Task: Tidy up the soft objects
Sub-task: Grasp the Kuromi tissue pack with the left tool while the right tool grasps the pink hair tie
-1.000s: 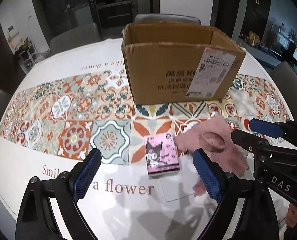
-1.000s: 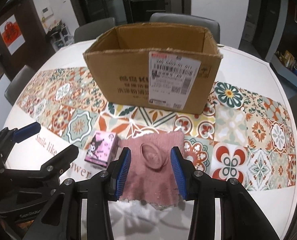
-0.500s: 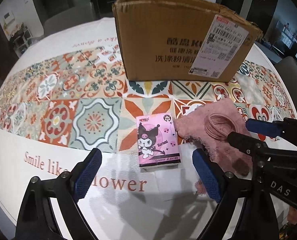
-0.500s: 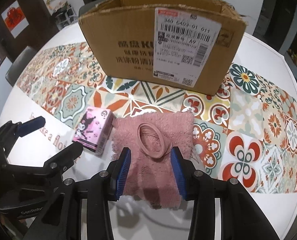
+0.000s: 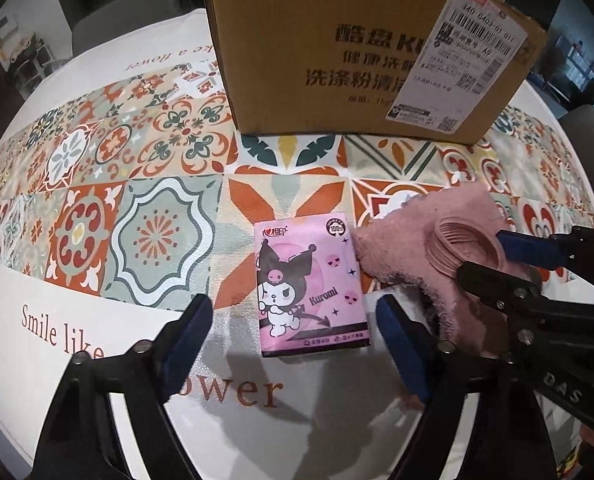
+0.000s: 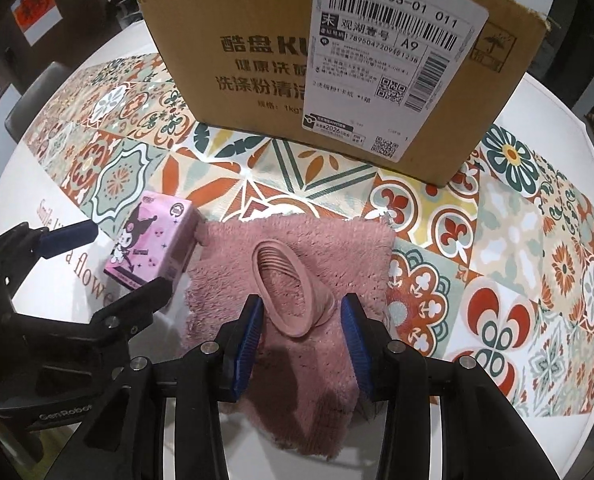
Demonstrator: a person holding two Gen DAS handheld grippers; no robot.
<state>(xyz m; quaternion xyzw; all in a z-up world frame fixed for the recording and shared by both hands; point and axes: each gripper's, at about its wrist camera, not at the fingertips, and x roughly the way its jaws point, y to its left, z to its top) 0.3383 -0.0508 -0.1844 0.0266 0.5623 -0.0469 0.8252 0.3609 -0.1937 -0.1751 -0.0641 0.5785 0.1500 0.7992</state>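
Note:
A pink Kuromi tissue pack (image 5: 311, 285) lies flat on the table. My left gripper (image 5: 295, 334) is open, low over the table, with the pack between its blue pads. A pink fluffy cloth (image 6: 297, 264) with a pink ribbed ring (image 6: 285, 292) on it lies right of the pack. My right gripper (image 6: 302, 330) is open, with its pads on either side of the ring, not touching it. The cloth (image 5: 425, 256) also shows in the left wrist view, with the right gripper (image 5: 489, 252) over it. The pack (image 6: 149, 246) and left gripper (image 6: 117, 260) show in the right wrist view.
An open cardboard box (image 5: 361, 52) with a white shipping label (image 6: 389, 56) stands just beyond the pack and cloth. The round table has a patterned tile cloth (image 5: 145, 236) with white edges. Chairs stand around the far side.
Both grippers have moved forward and down toward the table. The pack now sits between the left pads and the ring between the right pads. Nothing has been taken hold of.

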